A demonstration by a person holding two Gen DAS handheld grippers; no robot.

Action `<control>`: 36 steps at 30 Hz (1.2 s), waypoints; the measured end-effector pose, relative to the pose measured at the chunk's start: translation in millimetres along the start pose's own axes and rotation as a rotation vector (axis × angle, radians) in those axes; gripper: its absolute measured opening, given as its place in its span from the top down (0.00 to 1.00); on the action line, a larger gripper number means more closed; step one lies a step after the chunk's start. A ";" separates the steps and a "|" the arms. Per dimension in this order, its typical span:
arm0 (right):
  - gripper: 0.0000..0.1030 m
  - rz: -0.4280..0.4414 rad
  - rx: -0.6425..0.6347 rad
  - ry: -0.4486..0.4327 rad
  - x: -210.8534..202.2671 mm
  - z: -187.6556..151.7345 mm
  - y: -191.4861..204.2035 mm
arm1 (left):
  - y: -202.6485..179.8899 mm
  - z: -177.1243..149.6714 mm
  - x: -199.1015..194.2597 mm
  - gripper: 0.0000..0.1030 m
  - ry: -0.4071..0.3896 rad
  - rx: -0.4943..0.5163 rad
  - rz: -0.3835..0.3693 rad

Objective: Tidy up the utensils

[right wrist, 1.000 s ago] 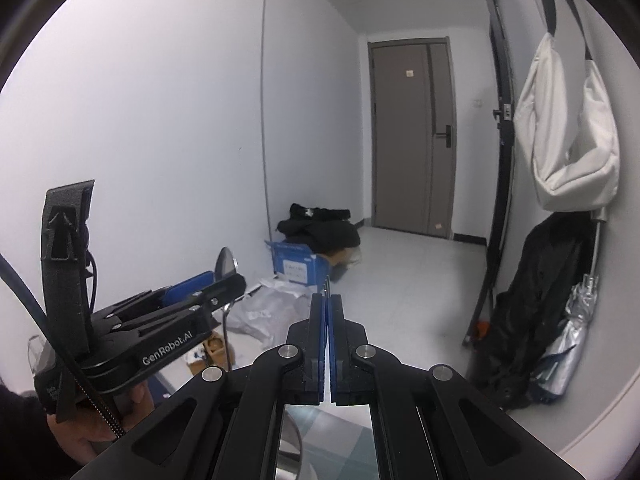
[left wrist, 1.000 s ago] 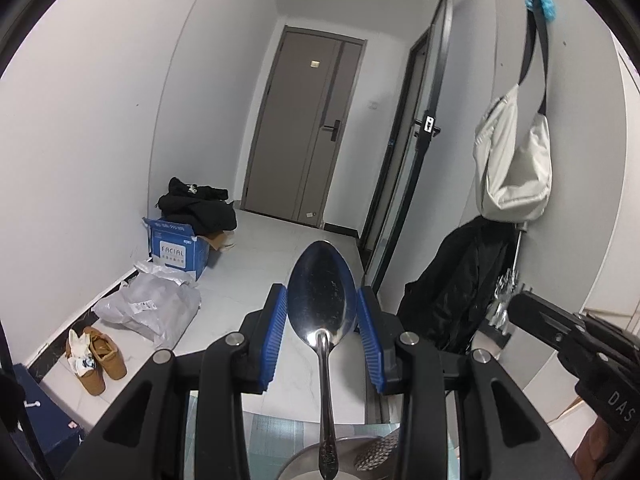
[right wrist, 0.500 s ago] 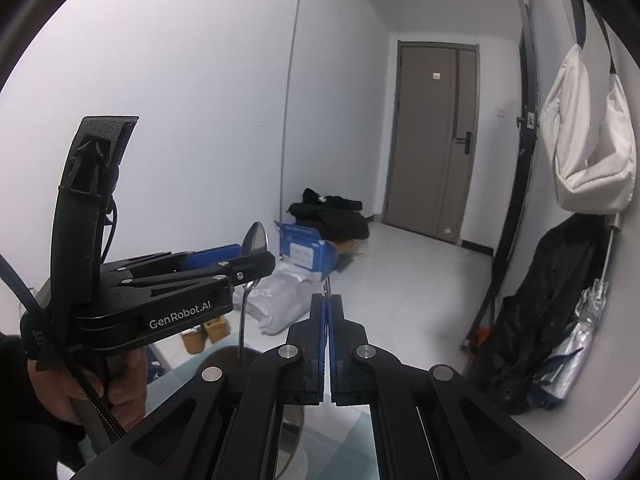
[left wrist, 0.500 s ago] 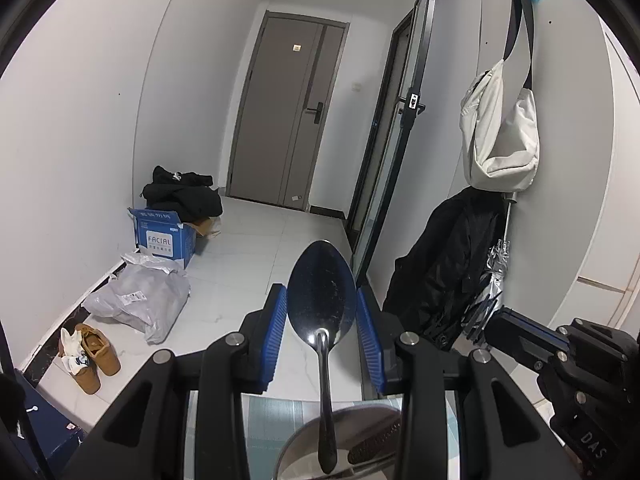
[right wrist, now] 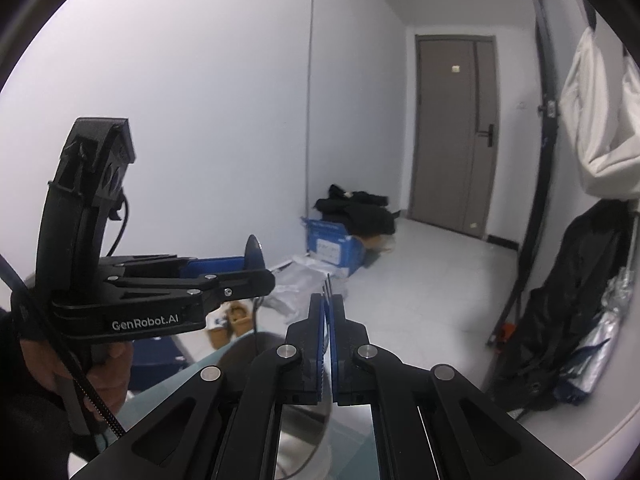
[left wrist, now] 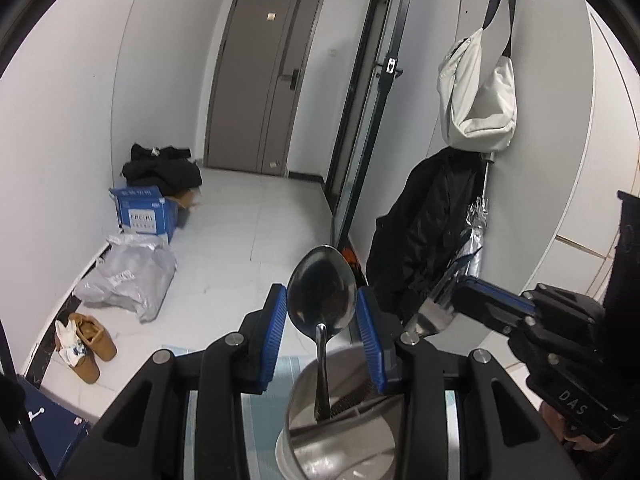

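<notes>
My left gripper (left wrist: 322, 316) is shut on a steel spoon (left wrist: 322, 308), bowl up, between its blue pads. The spoon's handle reaches down into a round steel utensil holder (left wrist: 340, 432) on the table just below. My right gripper (right wrist: 328, 316) is shut on a steel fork whose tines (right wrist: 328, 282) poke out above the pads. In the left wrist view the right gripper (left wrist: 452, 300) holds that fork (left wrist: 432, 312) just right of the holder. In the right wrist view the left gripper (right wrist: 256, 276) with the spoon (right wrist: 253, 252) is to the left.
A glass table top (left wrist: 264, 400) lies under the holder. Beyond it are a white tiled floor, a blue box (left wrist: 144, 212), a plastic bag (left wrist: 128, 276), brown shoes (left wrist: 86, 340), a hanging black coat (left wrist: 424, 236) and a white bag (left wrist: 476, 96).
Both grippers have come down and closer to the holder. The spoon's handle now stands deeper in the holder. The right gripper with the fork has moved in beside the left one.
</notes>
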State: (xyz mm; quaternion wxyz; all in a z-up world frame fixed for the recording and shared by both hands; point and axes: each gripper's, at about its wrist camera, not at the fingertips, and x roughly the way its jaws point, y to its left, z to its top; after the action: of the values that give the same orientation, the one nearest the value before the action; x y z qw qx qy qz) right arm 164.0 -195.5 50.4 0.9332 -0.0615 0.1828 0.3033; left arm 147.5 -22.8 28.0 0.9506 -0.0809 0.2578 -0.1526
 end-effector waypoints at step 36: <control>0.28 -0.026 0.303 -0.008 -95.8 -46.9 58.1 | -2.2 -45.8 -104.3 0.10 0.012 -0.112 0.274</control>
State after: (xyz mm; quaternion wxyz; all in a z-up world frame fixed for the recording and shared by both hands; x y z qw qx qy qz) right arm 43.8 -211.2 43.0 0.9362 0.0788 0.2222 0.2607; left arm 37.8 6.2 37.9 0.9550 -0.0968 0.2802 -0.0074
